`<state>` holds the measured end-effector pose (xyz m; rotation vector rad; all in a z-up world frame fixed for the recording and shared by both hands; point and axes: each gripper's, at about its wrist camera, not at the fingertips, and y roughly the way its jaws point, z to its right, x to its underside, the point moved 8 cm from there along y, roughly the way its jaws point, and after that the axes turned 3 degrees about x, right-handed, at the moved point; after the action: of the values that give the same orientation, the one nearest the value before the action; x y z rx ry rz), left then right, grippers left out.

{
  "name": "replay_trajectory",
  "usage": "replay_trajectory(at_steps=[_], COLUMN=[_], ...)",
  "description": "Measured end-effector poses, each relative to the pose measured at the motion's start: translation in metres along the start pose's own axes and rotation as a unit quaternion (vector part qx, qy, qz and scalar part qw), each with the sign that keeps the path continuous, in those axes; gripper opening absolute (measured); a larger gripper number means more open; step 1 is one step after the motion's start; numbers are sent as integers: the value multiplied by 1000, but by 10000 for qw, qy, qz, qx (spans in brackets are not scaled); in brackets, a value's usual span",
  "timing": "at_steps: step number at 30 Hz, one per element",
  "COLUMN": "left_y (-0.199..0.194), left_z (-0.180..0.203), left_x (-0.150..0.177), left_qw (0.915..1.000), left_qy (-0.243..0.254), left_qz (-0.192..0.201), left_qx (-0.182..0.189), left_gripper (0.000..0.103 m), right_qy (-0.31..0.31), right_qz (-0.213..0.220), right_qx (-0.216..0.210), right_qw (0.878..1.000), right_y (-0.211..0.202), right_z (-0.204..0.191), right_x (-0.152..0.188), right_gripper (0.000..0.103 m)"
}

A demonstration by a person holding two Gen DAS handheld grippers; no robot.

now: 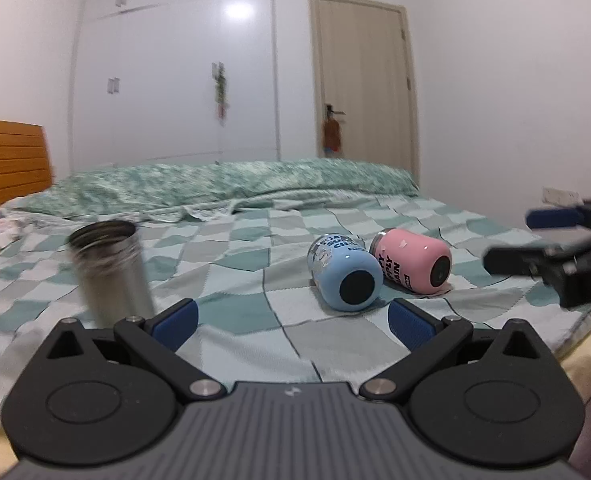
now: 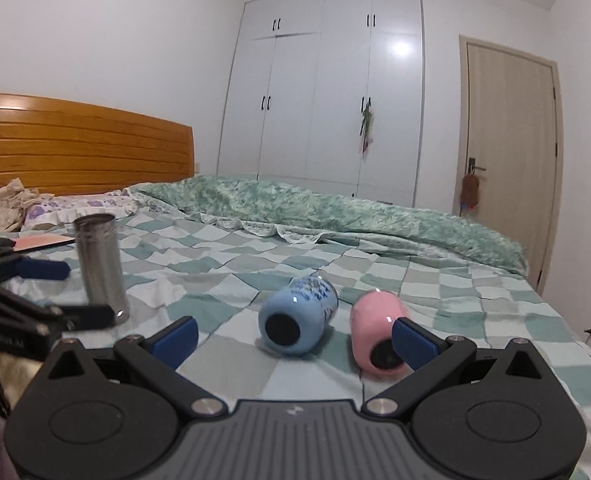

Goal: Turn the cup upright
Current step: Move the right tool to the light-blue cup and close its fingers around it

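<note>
Our left tool (image 1: pixel 291 322) wide, empty; our right tool (image 2: pixel 293 338) wide, empty. Just ahead on bed (image 2: pixel 435 280): blue cup (image 2: pixel 297 322) and pink cup (image 2: pixel 375 330) on sides, bases toward us. Steel cup (image 2: pixel 99 264) upright left. Wardrobe (image 2: pixel 323 92) beyond.

Three cups sit on the bed (image 2: pixel 435 280). The tall cup (image 2: pixel 100 266) stands up on the left. Two short cups lie on their sides to its right, one cup (image 2: pixel 297 318) left of the other cup (image 2: pixel 375 328), close together.
</note>
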<state>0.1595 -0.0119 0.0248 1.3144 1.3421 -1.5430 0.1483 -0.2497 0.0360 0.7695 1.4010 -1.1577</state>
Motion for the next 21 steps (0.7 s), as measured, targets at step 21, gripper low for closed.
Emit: replay_trajectory(at_steps=[21], left_y=[211], left_z=[-46], left_x=[-3], left_qw=[9762], left_qy=[1319], left_qz=[-1075], left_qx=[1343], left_gripper=[103], right_qy=[523], right_qz=[-2269], right_qx=[219], right_qw=[9723], right_y=[237], right_z=[8], right_x=[-24], right_gripper=[98])
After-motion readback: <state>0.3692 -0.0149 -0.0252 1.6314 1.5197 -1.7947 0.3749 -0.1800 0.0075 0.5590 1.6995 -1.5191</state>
